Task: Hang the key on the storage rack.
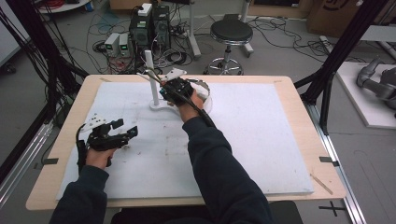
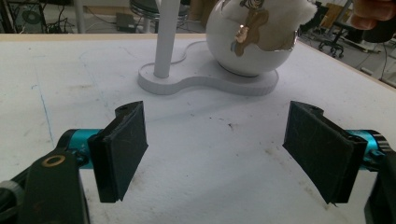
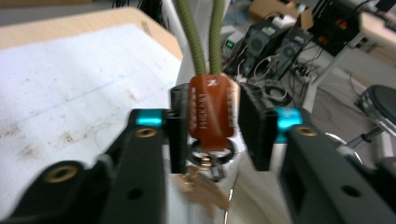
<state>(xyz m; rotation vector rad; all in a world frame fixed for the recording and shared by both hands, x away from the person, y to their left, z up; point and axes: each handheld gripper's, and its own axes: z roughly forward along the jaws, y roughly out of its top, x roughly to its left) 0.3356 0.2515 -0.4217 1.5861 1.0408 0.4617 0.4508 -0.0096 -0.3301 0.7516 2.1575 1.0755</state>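
A keychain with a brown leather tag (image 3: 210, 112), an olive-green cord loop (image 3: 198, 37) and a key ring with keys (image 3: 205, 161) sits between the jaws of my right gripper (image 3: 212, 93), which is shut on the tag. The cord runs upward out of that view. In the high view my right gripper (image 1: 164, 87) is at the far middle of the board, beside the white post (image 1: 149, 77) of a stand. My left gripper (image 1: 127, 127) rests lower left, open and holding nothing. Its pads (image 2: 123, 149) face the stand's base (image 2: 205, 84) and a white round bowl (image 2: 247, 51).
The white bowl (image 1: 205, 95) stands on the stand's base right of the post and holds white fluff (image 2: 289, 18) and a brown-gold item. A white board (image 1: 261, 140) covers the wooden table (image 1: 70, 116). A stool (image 1: 230, 35) and computers (image 1: 149, 25) are on the floor beyond.
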